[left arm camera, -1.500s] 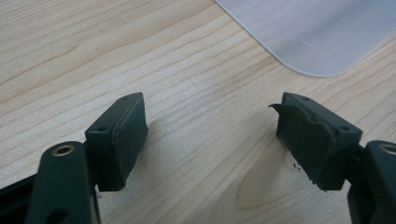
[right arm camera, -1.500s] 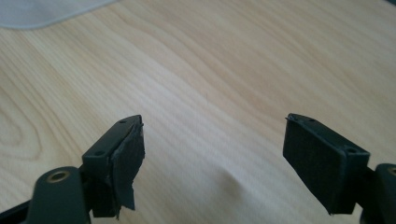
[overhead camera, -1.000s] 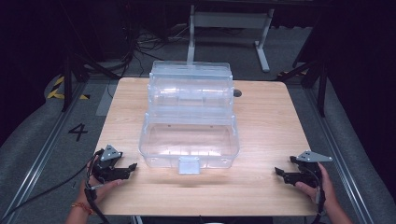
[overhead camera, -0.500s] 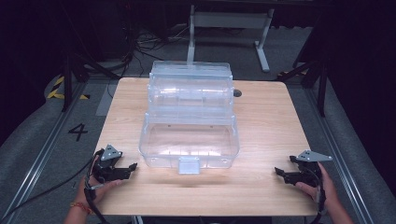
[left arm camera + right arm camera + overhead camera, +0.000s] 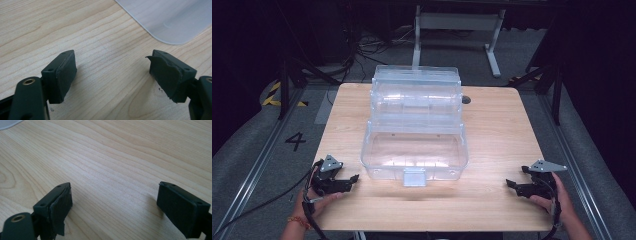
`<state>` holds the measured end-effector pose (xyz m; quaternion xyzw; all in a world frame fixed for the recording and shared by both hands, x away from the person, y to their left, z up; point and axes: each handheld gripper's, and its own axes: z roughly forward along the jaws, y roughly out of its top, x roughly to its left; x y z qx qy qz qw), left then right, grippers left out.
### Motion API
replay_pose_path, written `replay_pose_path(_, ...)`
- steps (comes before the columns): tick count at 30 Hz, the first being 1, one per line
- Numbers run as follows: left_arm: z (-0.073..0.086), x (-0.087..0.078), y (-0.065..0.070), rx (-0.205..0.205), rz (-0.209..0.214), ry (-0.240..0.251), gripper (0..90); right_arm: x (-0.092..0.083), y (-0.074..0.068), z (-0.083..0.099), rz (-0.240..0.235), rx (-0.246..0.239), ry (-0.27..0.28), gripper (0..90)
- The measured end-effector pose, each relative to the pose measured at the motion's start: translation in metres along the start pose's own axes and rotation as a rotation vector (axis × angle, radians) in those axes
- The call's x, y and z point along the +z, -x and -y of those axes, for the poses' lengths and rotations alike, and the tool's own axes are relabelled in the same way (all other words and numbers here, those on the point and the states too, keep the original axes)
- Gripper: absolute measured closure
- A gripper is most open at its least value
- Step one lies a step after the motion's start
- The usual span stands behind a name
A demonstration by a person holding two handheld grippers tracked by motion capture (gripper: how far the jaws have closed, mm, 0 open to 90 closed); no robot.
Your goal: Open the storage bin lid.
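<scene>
A clear plastic tiered storage box [image 5: 415, 122] stands on the middle of the wooden table [image 5: 497, 125], its front latch [image 5: 414, 176] facing the person. My left gripper [image 5: 353, 179] rests on the table near the box's front left corner, jaws open and nothing between them. In the left gripper view a rounded corner of the box [image 5: 172, 17] lies ahead of the left gripper [image 5: 112, 67]. My right gripper [image 5: 510, 184] lies on the table near the right front edge, open and apart from the box. Bare wood lies between the jaws of the right gripper [image 5: 113, 200].
The table stands on a grey floor with rails at both sides. A metal stand [image 5: 457, 25] and cables are behind it. A small dark knob [image 5: 466, 100] sits on the table right of the box. A painted number marks the floor [image 5: 295, 141] at the left.
</scene>
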<state>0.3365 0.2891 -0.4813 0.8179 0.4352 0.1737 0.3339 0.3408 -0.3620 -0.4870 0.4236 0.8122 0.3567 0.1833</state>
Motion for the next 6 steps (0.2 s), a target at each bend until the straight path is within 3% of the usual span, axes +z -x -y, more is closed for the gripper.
replay_pose_path(6,0.0001,-0.0003,0.0006,-0.007,-0.003,-0.003,22.2,0.0012,0.0011,-0.0010,-0.002,-0.001,-0.002,11.6)
